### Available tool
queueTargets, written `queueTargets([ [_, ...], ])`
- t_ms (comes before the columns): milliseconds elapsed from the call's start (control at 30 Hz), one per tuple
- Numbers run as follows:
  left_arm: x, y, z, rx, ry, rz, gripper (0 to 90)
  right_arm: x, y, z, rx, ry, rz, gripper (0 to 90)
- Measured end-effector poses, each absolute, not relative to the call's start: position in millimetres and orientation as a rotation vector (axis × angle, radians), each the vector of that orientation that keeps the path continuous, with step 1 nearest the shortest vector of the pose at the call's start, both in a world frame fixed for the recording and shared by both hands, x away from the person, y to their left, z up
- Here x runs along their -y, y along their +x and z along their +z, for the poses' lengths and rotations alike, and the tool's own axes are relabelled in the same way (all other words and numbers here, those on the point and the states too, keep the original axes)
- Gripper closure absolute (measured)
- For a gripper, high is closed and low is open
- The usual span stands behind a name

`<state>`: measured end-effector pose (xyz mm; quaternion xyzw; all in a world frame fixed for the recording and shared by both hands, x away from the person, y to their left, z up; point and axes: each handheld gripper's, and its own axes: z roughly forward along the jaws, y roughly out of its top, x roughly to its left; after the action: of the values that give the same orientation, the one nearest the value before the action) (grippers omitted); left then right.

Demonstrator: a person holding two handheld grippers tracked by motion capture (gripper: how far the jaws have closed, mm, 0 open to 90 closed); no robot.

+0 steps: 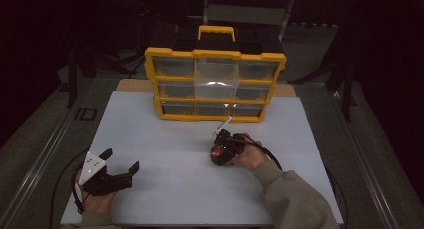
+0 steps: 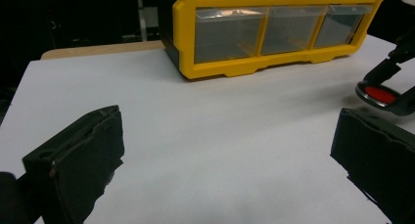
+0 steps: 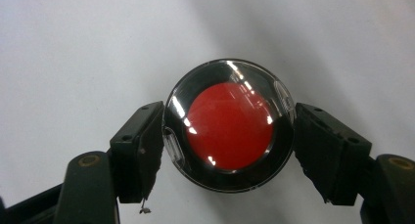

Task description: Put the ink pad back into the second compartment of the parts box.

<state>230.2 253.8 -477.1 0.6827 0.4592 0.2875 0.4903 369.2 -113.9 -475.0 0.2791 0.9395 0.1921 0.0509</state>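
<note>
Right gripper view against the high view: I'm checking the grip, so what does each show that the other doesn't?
The right gripper view shows both black pads pressing the sides of the round clear case, its red disc facing the camera. The high view adds the yellow drawer organizer, the white board and the left gripper, jaws apart with nothing between. Both show the case held in the right gripper.

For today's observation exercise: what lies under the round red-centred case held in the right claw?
Under the round case, gripped by the right claw, the white table top shows on every side. The patch directly beneath the case is covered, so it cannot be seen.
</note>
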Motion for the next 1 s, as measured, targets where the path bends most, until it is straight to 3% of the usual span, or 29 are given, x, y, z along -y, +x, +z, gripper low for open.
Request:
queueTargets([
  [1000, -253, 230, -477, -1.115, 1.654, 0.701, 0.0, 131, 373, -439, -2.803, 0.893, 0.650, 29.8],
])
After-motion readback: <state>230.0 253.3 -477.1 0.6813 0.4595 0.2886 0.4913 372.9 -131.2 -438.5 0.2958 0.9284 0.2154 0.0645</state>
